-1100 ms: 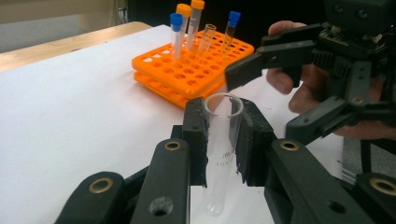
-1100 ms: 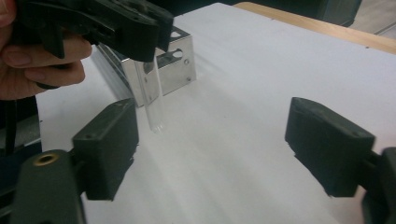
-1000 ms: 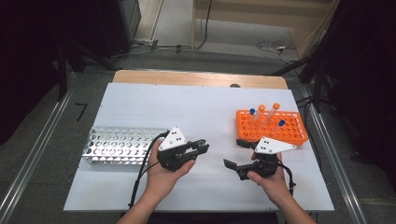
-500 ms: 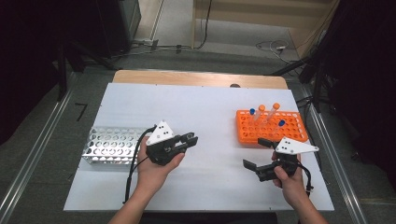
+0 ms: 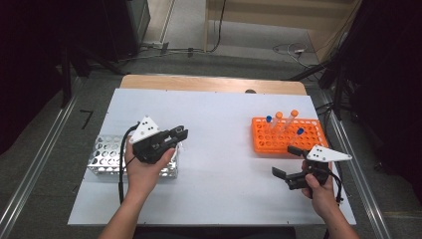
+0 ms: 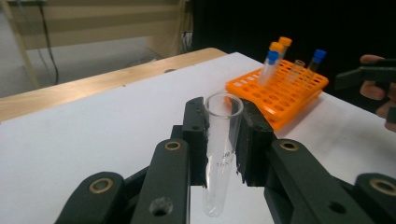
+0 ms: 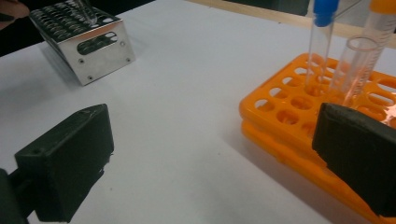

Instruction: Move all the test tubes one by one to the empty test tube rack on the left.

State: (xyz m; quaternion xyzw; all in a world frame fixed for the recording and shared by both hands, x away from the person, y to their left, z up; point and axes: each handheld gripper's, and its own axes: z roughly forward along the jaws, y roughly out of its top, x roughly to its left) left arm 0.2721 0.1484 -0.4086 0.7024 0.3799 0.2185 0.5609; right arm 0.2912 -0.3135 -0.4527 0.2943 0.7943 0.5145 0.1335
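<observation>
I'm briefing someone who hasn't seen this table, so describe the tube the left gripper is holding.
On the white table, left of the orange rack, is a perforated metal rack. Above it, the left gripper clamps a clear test tube upright. Unlike the blue- and orange-capped tubes in the orange rack, it has no cap.

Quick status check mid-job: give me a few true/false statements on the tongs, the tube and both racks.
1. The left tongs are shut on a clear uncapped tube. True.
2. The right tongs hold a blue-capped tube. False: they are open, with nothing between them.
3. The orange rack holds capped tubes. True.
4. The metal rack sits at the person's right. False: it sits at the left, by the left hand.
</observation>
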